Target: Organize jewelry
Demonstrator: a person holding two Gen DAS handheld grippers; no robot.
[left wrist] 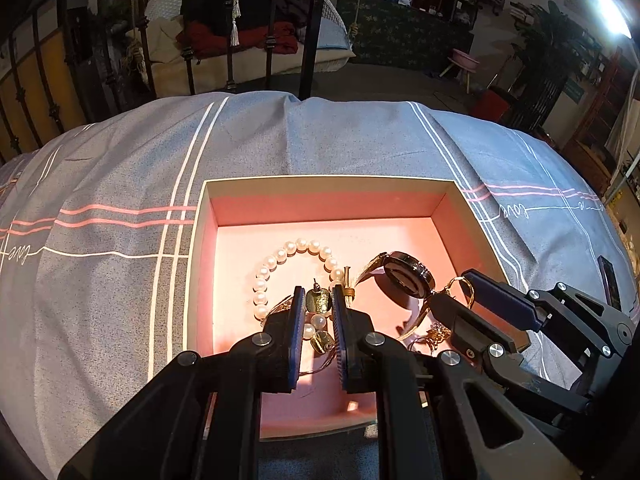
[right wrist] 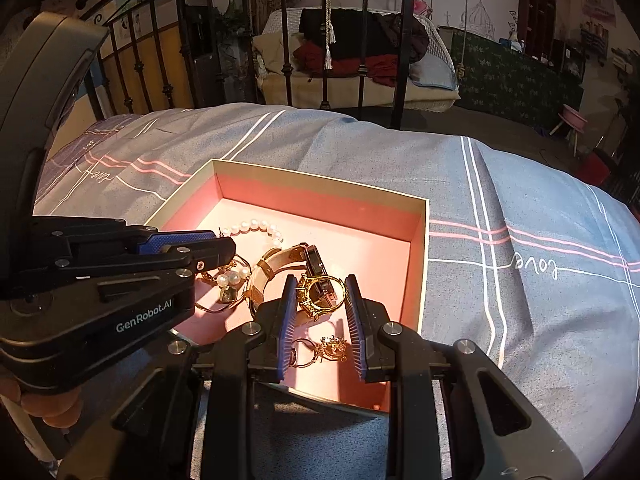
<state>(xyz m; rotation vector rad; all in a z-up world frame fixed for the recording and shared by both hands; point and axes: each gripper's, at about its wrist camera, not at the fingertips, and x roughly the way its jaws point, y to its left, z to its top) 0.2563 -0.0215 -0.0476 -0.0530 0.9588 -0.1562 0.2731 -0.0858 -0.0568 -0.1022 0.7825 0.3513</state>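
Left gripper (left wrist: 316, 300) jaws look clamped on the green earring (left wrist: 317, 301); lift slowly, clear of the pearl bracelet (left wrist: 280, 258). Right gripper (right wrist: 320, 300) jaws sit apart around the gold ring (right wrist: 320, 294).

Open shallow box (left wrist: 320, 188), pink lining, cream rim, sits on bedding. Inside: pearl bracelet (left wrist: 276, 258) lying flat in a loop, left-centre. Watch (left wrist: 408, 278), dark dial, pale/gold strap, tipped on edge, just right of pearls. Green-gold earring w/ post (left wrist: 318, 299) near pearl loop; 2nd similar piece w/ small pearls (left wrist: 322, 340) closer to near wall. Gold ring (right wrist: 320, 294) leaning against watch; small gold ornate pieces (right wrist: 330, 347) at near-right corner, details too small to tell.
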